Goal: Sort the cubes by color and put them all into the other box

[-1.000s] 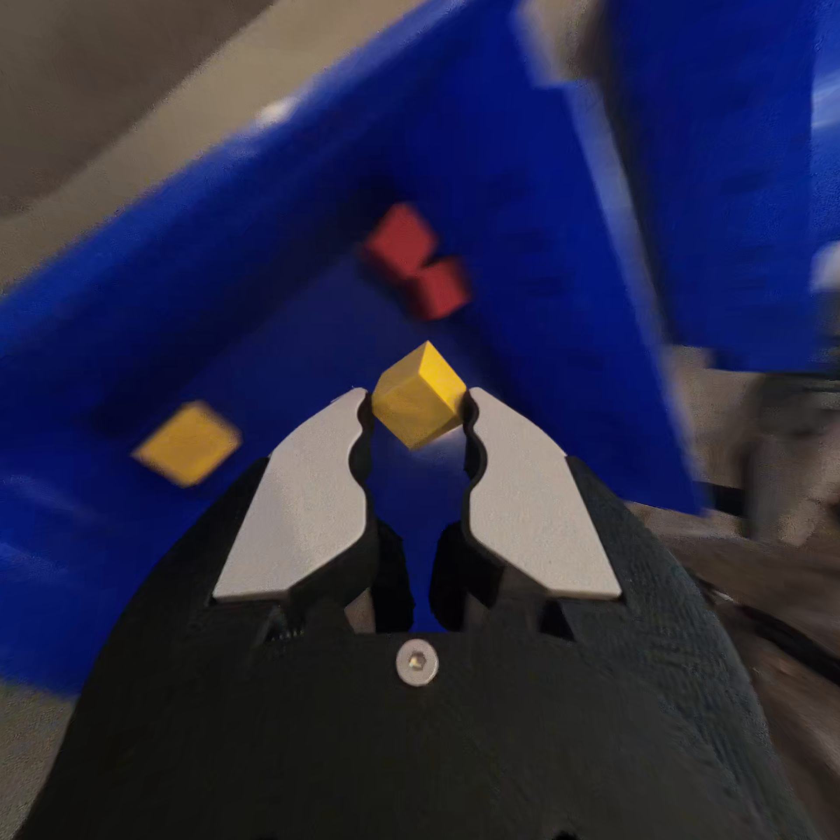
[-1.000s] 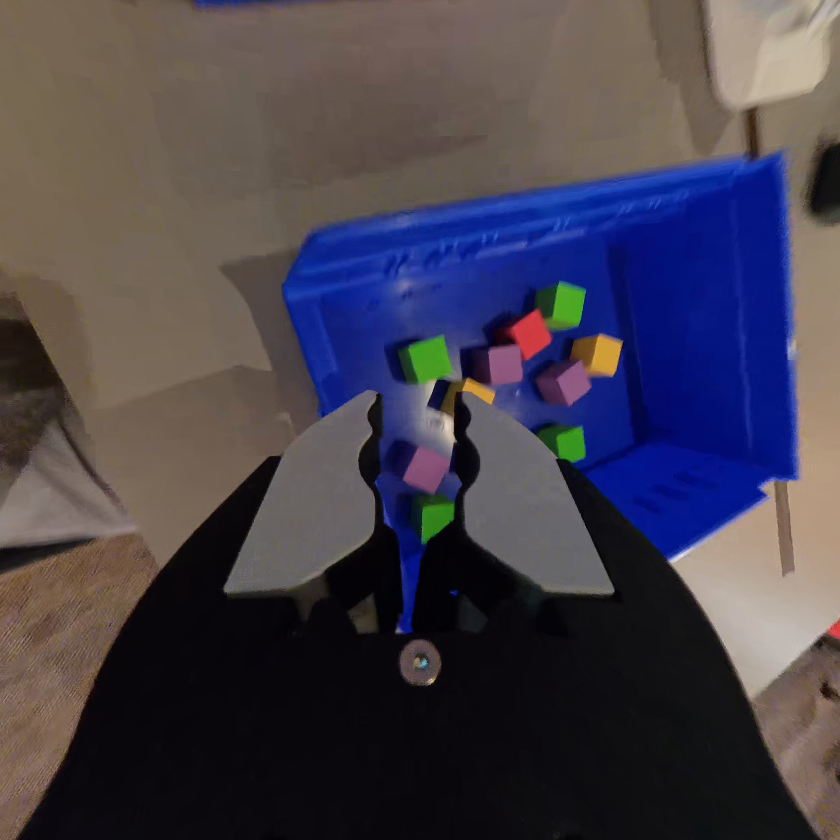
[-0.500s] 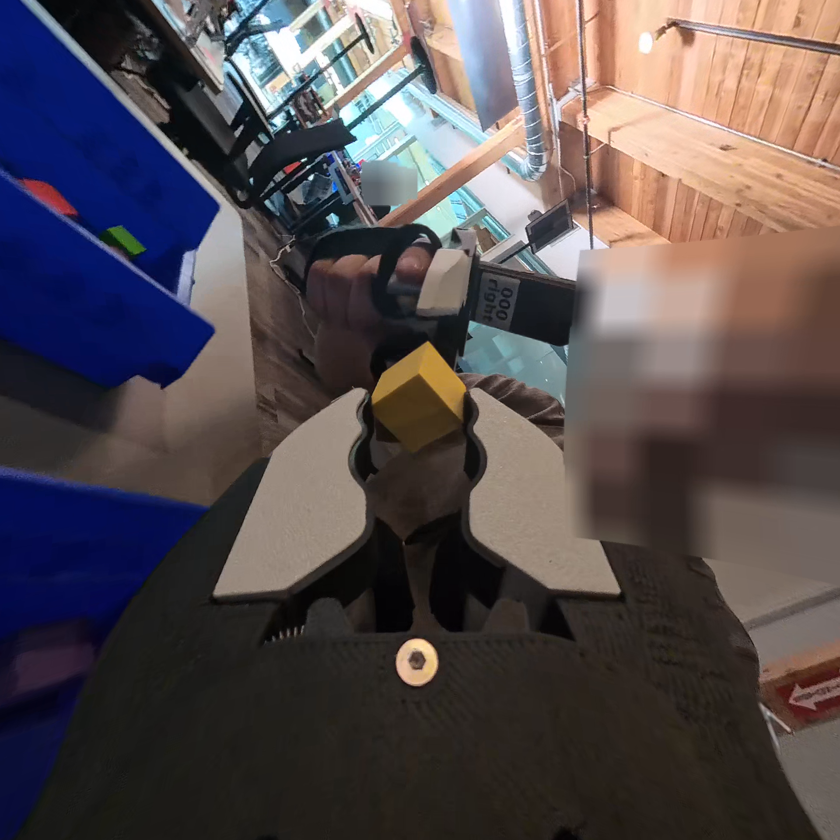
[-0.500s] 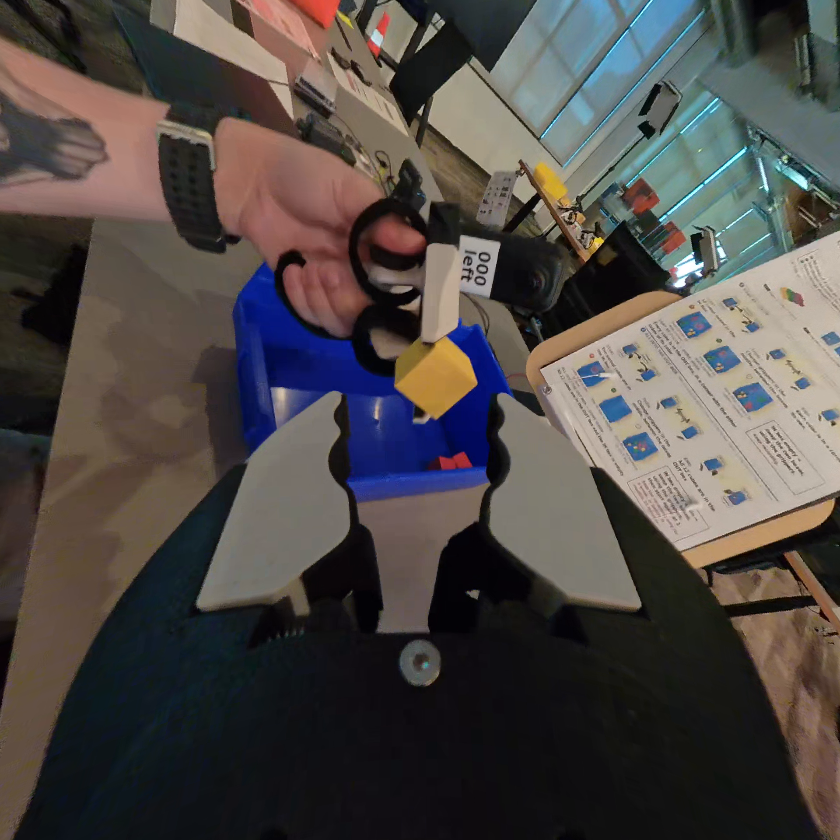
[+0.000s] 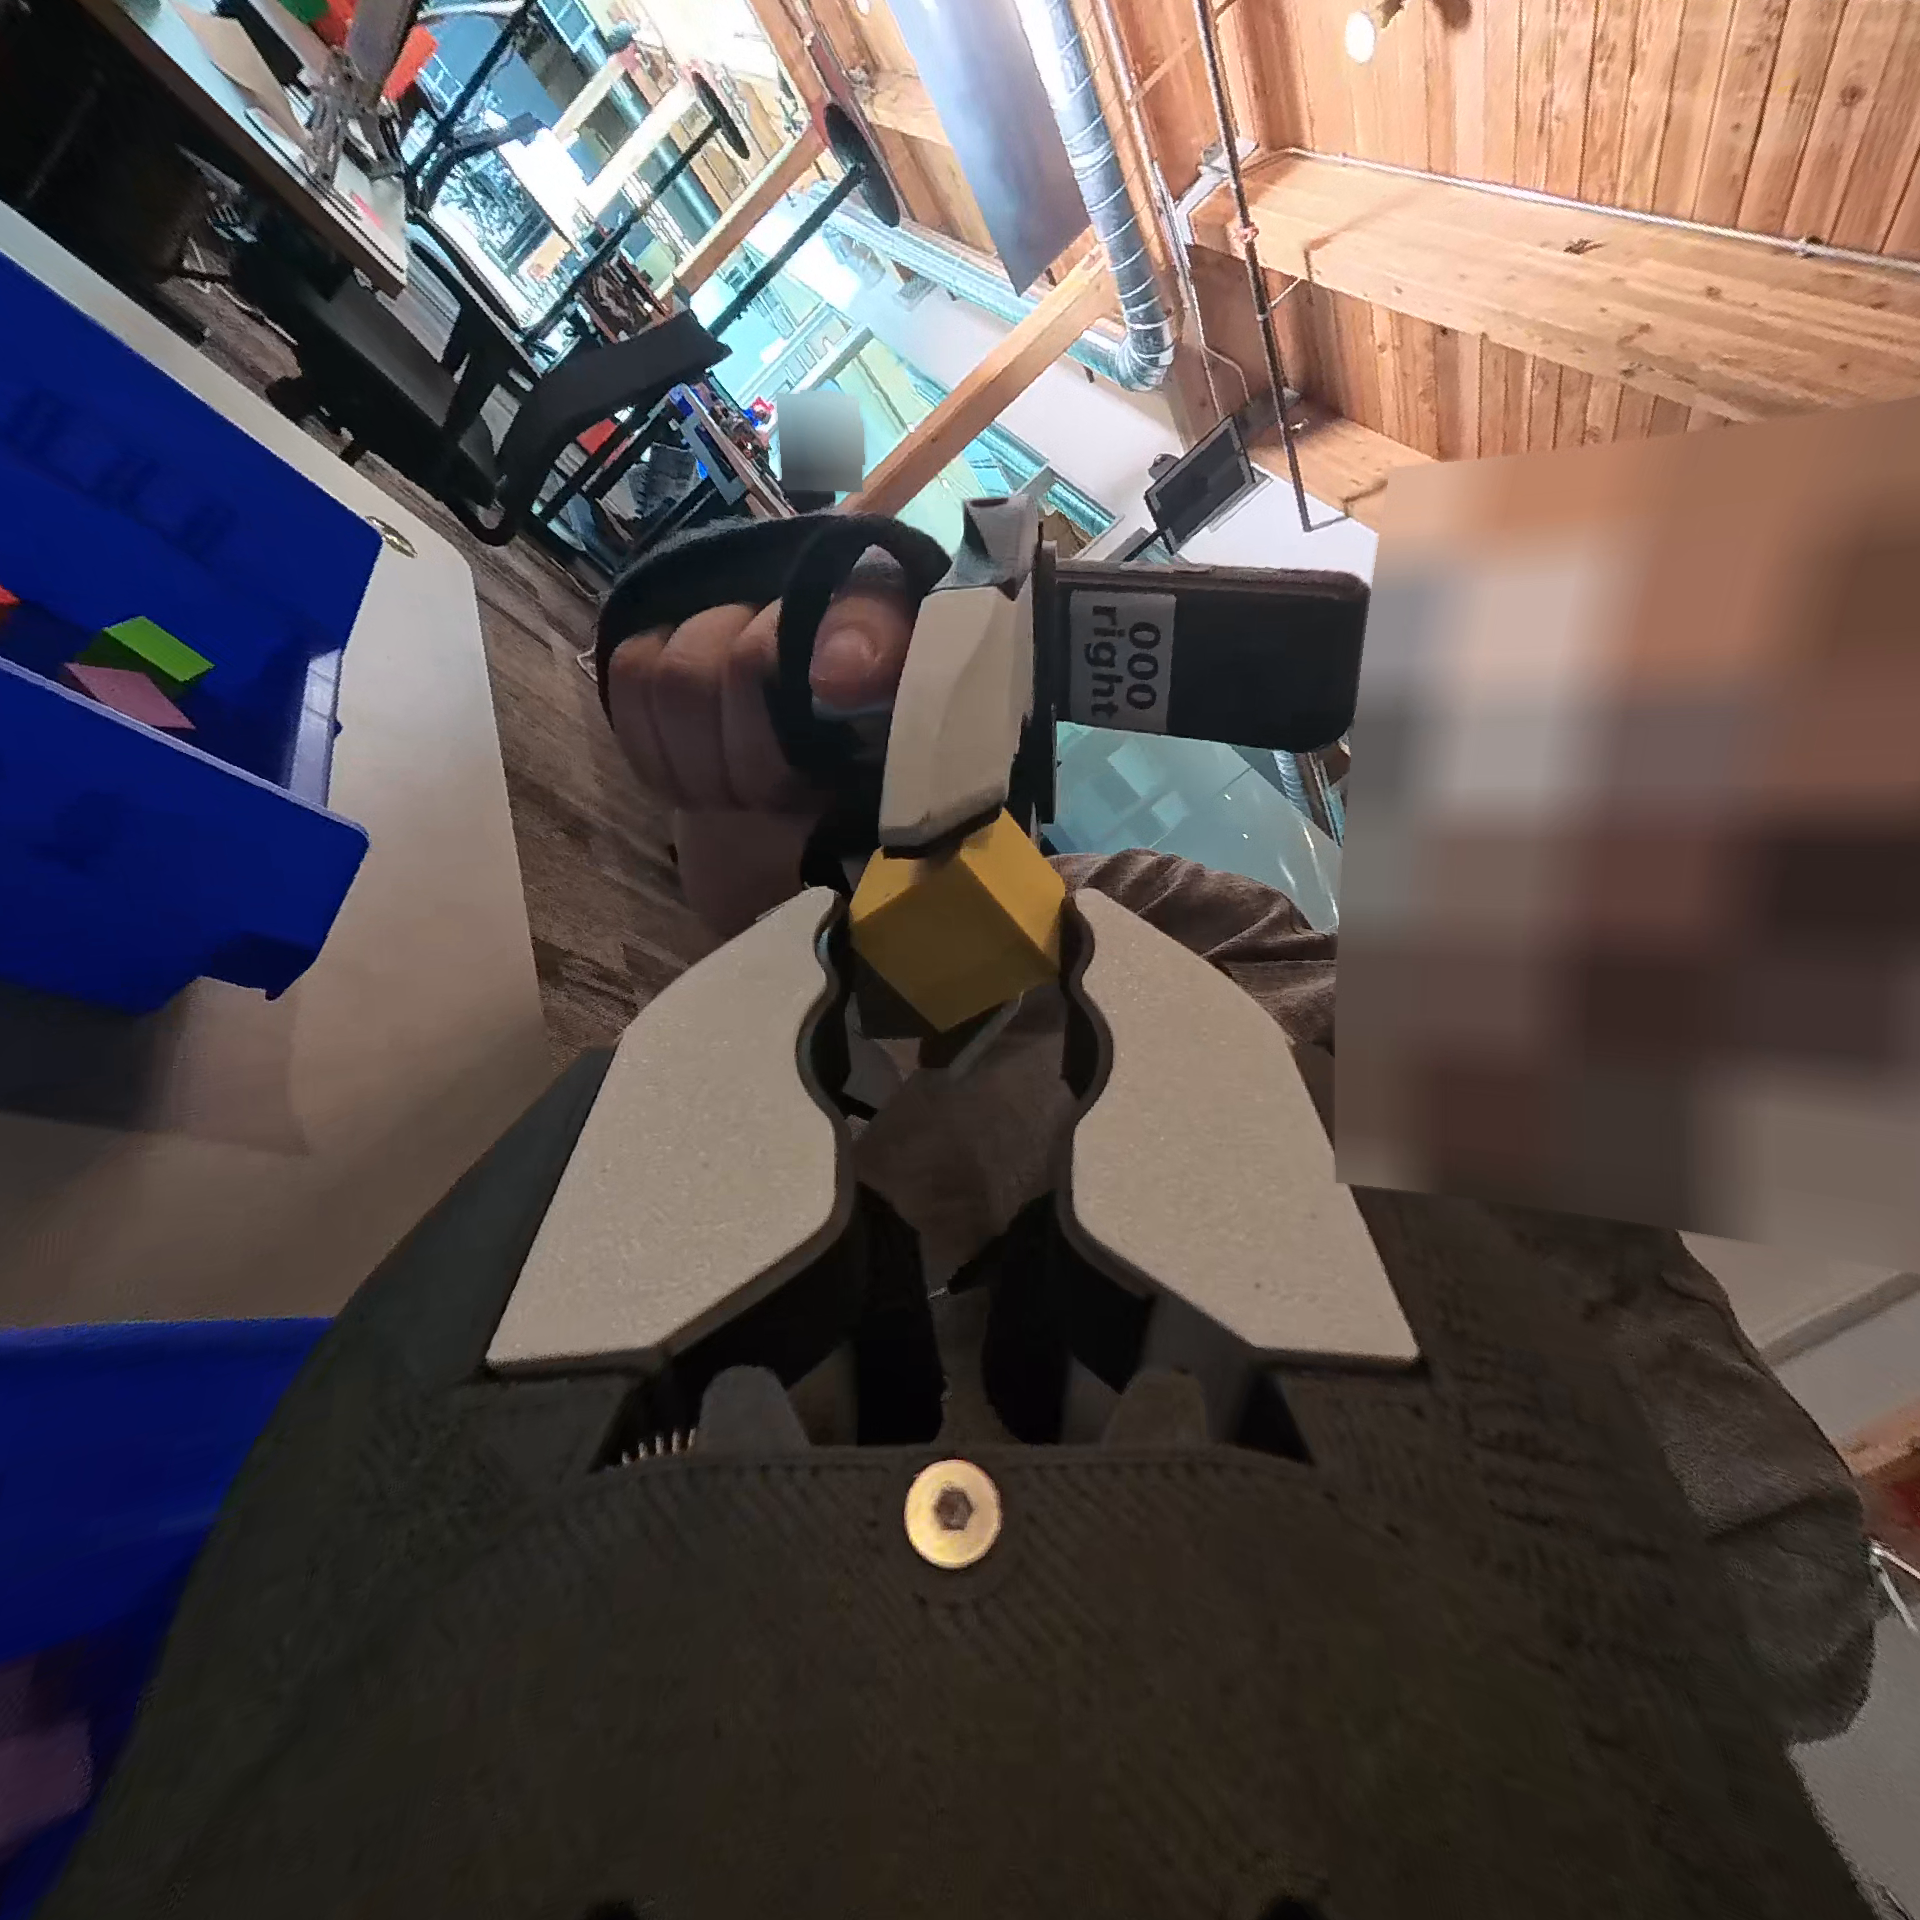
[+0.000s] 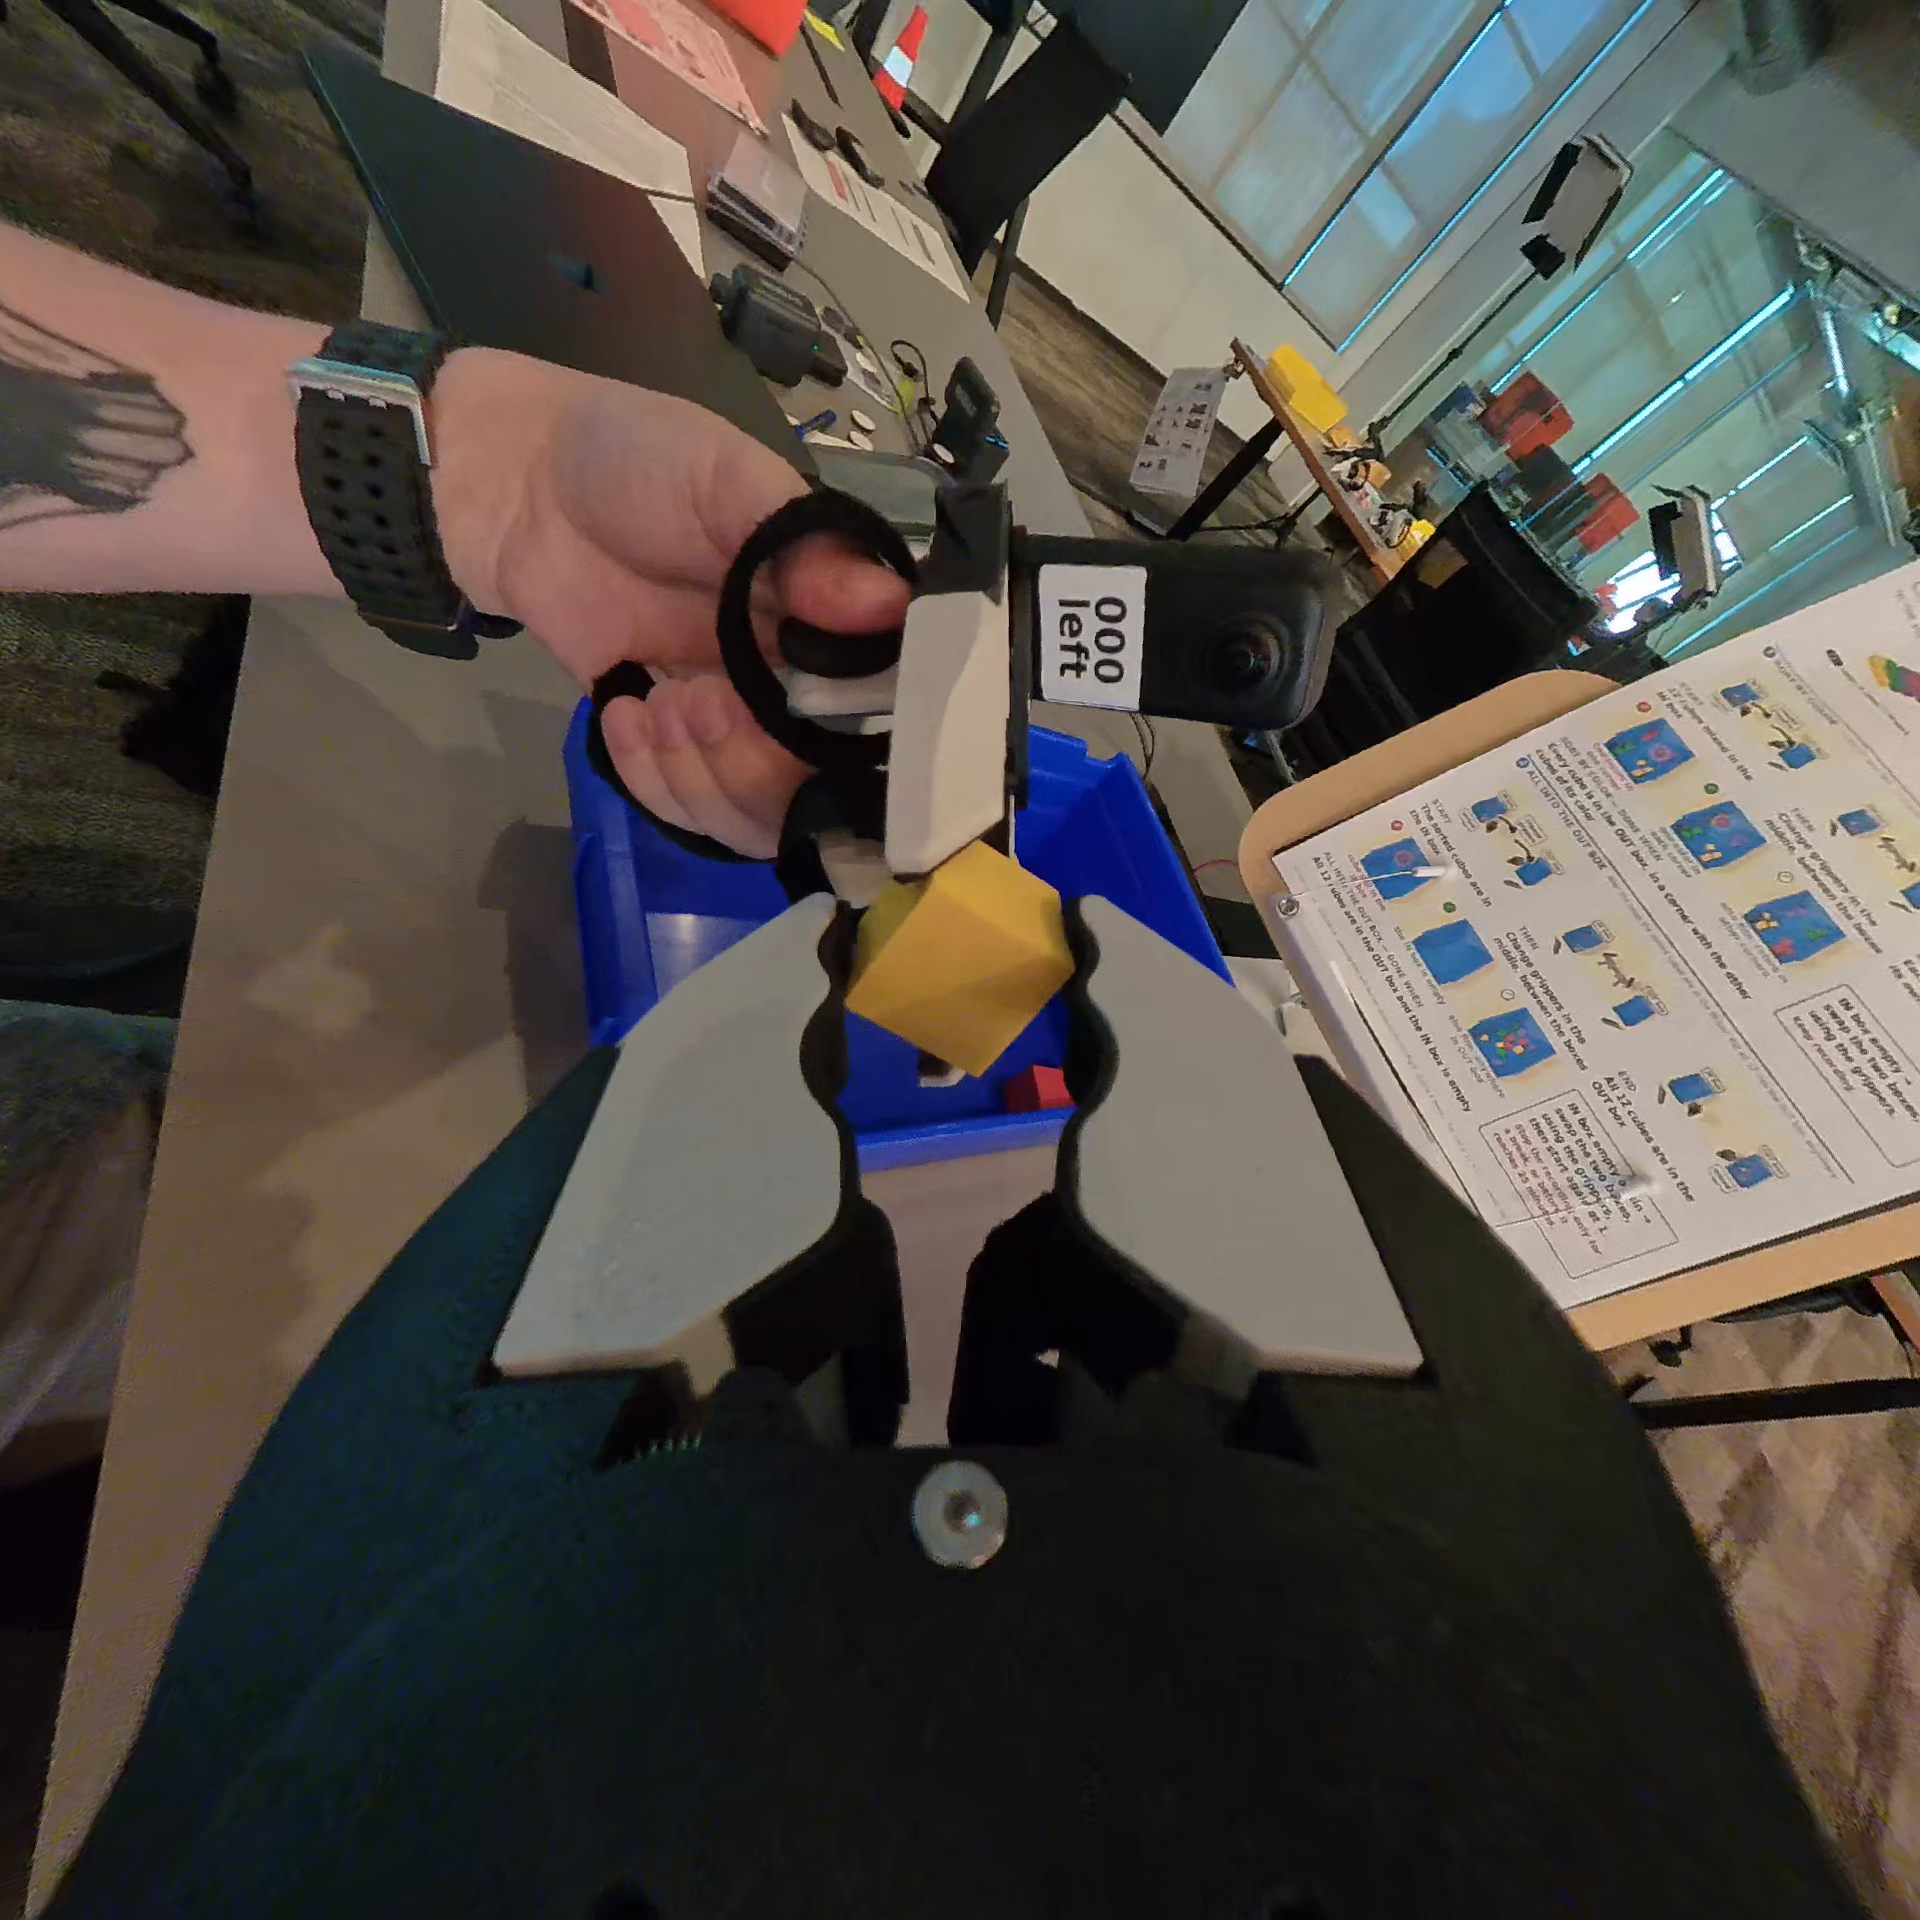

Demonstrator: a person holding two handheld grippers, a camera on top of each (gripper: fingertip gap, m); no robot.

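Midair, both tools meet nose to nose on one yellow cube (image 5: pixel 951 940). The left tool (image 5: pixel 951 935) pinches it across two opposite faces, one corner tipped toward the lens; in its view a grey finger (image 5: pixel 951 727) of the other tool comes down onto the cube's far top edge. The right tool (image 6: pixel 956 961) has its own fingers pressed against the cube's (image 6: pixel 961 966) sides too, though from this angle I cannot be sure how firmly they bear on it. The crossed grips seem to leave each tool its own pair of faces.

A hand (image 6: pixel 623 582) with a black wrist band holds the left tool from the left. Below and beyond the cube sits a blue bin (image 6: pixel 623 914) on the grey desk (image 6: pixel 343 935), a red cube (image 6: pixel 1034 1091) lying near its front wall. Right of it a sheet of pictured instructions (image 6: pixel 1621 987) rests on a wooden board. The left view shows another blue bin (image 5: pixel 187 540) at far left, with a green cube (image 5: pixel 145 649) and a purple cube (image 5: pixel 125 694) inside.
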